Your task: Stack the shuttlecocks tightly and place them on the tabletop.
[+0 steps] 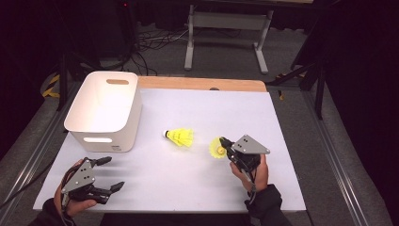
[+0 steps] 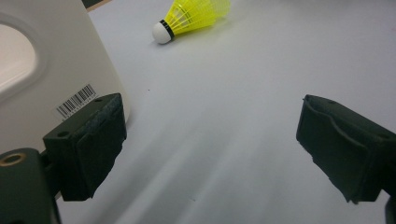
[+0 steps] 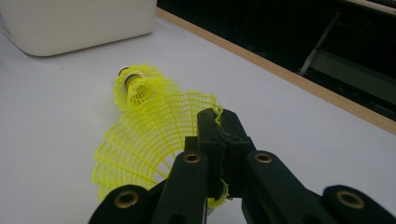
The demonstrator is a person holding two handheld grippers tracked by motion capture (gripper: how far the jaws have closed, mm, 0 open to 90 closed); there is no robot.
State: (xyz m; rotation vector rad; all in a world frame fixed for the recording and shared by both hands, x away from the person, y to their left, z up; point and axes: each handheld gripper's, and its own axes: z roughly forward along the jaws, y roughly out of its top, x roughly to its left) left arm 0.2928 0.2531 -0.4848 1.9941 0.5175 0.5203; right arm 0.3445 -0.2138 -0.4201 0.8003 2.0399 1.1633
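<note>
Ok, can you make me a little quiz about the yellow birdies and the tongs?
1. True or false: the right tongs are shut on a yellow shuttlecock by its skirt.
2. How many yellow shuttlecocks are there on or above the table?
3. Where does the free shuttlecock lie? A) inside the white bin B) on the table between the bin and the right tongs C) between the left tongs

Key: 1 true. 2 two. 3 B; the left tongs stand open with nothing in them.
</note>
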